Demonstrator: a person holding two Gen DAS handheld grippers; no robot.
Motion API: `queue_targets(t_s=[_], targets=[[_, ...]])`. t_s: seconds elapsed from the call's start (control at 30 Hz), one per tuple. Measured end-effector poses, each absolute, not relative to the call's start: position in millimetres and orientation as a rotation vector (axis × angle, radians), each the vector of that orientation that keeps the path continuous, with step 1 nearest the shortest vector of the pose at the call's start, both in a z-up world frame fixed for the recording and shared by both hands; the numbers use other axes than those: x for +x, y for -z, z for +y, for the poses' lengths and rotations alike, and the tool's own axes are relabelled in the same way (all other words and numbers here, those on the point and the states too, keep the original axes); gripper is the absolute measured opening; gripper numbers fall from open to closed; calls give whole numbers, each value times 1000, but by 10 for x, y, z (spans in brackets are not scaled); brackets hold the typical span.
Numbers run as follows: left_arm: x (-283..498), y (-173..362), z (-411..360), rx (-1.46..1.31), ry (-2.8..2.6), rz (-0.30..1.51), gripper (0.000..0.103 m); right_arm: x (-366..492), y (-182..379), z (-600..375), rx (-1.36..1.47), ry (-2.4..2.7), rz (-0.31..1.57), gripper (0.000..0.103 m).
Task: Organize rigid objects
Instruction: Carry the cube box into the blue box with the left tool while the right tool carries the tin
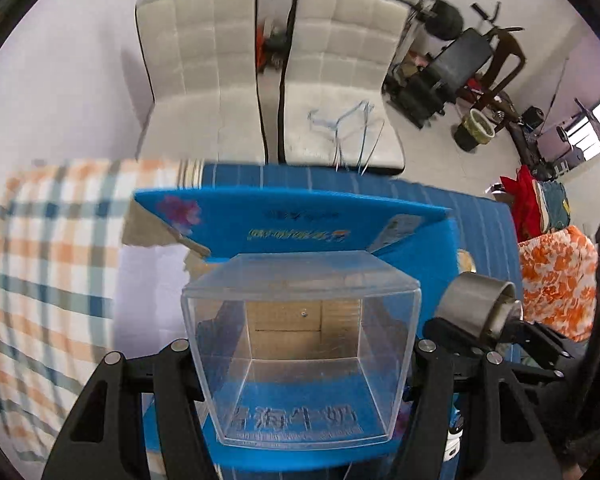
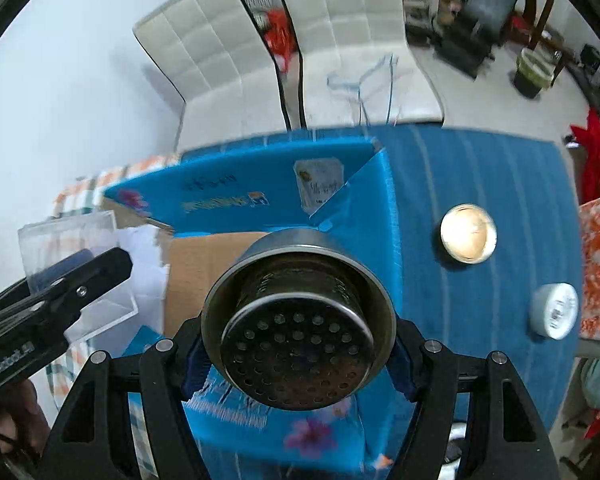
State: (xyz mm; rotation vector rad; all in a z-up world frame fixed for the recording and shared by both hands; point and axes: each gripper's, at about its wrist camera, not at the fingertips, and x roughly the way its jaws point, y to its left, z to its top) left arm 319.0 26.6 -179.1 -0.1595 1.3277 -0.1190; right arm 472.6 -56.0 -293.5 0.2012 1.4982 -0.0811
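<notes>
My left gripper (image 1: pixel 300 360) is shut on a clear plastic box (image 1: pixel 300 356) and holds it above an open blue cardboard carton (image 1: pixel 300 220). My right gripper (image 2: pixel 298 344) is shut on a round metal strainer cup (image 2: pixel 298 332) with a perforated bottom, held over the same carton (image 2: pixel 260 196). In the left wrist view the strainer cup (image 1: pixel 480 304) shows at the right. In the right wrist view the clear box (image 2: pixel 76 264) and the left gripper show at the left.
The carton stands on a blue striped cloth (image 2: pixel 480 168). A round lit candle tin (image 2: pixel 468 238) and a white tape roll (image 2: pixel 556 310) lie on it at the right. A plaid cloth (image 1: pixel 52 240) lies left. Two white chairs (image 1: pixel 204 80) stand behind the table.
</notes>
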Motion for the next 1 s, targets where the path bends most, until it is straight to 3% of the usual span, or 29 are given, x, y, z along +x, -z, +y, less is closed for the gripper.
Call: queue_targets(t_s=[0.17,0.33,0.77,1.0], targets=[[3438,2422,484,-209,98,1432,61,4941,3545,-503,172,107,1578,73],[3536,2799,490,-216,108,1497,61,5042,3747,-272,-10,118,1557,73],[3698,3205,392,-368,212,1633,61,5138,4148,-262,86,62,1669,73],[3767,3131,366,-394,212,1649,61,5255,4269,-269,137,58,1717,74]])
